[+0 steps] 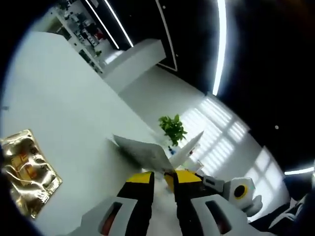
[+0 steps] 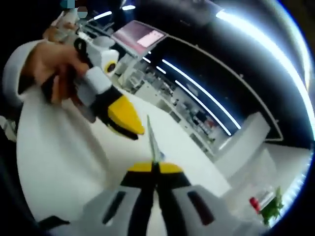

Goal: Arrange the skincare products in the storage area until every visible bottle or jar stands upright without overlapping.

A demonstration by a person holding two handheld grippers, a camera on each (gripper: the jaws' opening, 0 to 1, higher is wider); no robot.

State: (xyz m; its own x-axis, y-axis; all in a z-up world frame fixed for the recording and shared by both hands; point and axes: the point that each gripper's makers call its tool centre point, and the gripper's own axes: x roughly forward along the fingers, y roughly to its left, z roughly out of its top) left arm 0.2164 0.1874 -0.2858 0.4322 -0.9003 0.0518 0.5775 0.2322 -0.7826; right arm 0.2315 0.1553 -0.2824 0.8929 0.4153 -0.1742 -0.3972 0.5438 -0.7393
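Left gripper view: my left gripper (image 1: 165, 178) has two yellow tips that sit very close, with just a thin dark gap between them. A thin sheet (image 1: 147, 152) stands right at those tips and opens out like a V. I cannot tell if my left tips pinch it or just touch it. A gold packet (image 1: 28, 172), all shiny and crinkly, lies flat on the white table (image 1: 74, 108), well off to one side of the sheet. A green plant (image 1: 172, 129) is far behind the sheet. My right gripper (image 1: 221, 186) pokes in from the side, close to my left one.

In the right gripper view, my right gripper (image 2: 156, 169) has its yellow tips squeezed together on the bottom edge of the thin sheet (image 2: 151, 140). The sheet sticks up from them, edge on, like a thin line. My left gripper (image 2: 129, 120) comes in from the side, held by a hand (image 2: 47, 64), with its yellow tips just beside the sheet. Far off are shelves (image 2: 197, 114) and the green plant (image 2: 271, 206).
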